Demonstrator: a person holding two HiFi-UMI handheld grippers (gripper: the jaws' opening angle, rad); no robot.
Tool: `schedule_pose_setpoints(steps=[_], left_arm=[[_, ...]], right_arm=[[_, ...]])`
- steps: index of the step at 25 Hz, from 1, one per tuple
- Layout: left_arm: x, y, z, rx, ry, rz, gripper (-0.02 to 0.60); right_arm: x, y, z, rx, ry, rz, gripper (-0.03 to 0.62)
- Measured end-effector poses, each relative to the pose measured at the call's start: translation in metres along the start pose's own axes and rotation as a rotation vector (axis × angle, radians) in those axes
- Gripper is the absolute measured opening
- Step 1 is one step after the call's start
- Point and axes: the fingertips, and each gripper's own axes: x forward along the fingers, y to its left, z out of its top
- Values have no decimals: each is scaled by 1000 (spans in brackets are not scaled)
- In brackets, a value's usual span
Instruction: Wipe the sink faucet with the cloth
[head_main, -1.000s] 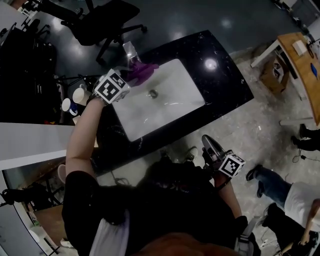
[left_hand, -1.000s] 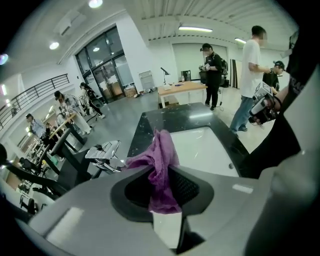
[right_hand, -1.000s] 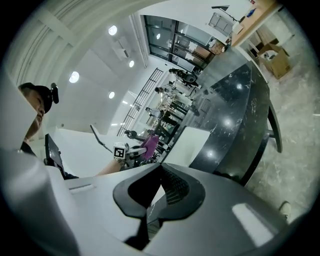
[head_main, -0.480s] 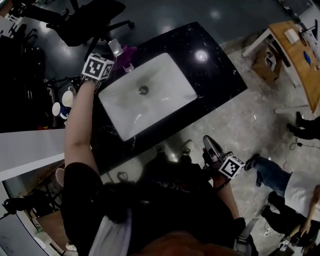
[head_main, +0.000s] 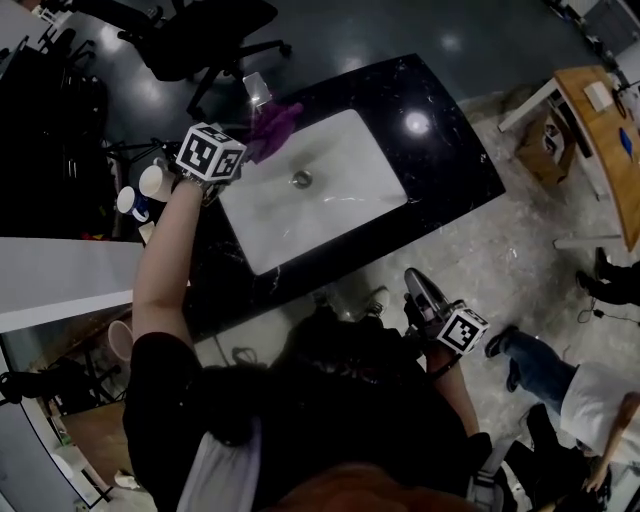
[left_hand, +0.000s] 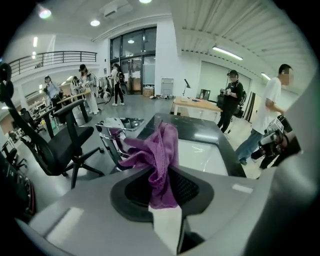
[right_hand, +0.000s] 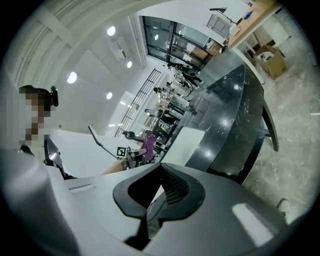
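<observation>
My left gripper is shut on a crumpled purple cloth, and its jaws have just closed a little tighter on it. The cloth rests against the base of the chrome faucet, at the far left rim of the white sink. In the left gripper view the cloth bunches out of the left gripper, with the faucet just beyond. My right gripper hangs near my body, off the counter, shut with nothing in it. It is also in its own view as the right gripper.
The sink sits in a black stone counter. An office chair stands behind the faucet. Two cups are left of the counter. At the right are a wooden table, a cardboard box and people's legs.
My left gripper carried the cloth up around the faucet and back down to its sink side, rolling as it went. My right gripper kept still.
</observation>
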Motion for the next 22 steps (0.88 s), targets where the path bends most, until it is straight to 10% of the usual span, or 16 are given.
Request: schedule_pose_setpoints(steps=[7,10,16,22], left_arm=[[2,-39,-51,-96,23,-96,84],[12,-18,-64,-369,-82,-95,83],[25,54,-83,-1271,-599,-100,83],[56,68,-61,-1357,-791,-135,81]], right_arm=[[8,5,-1,-28,36,13,12],[9,2,-3,-18,39,0,12],[13,-1,-5,-44,51,-40,12],[22,-5,-16,-26,61,-70,12]])
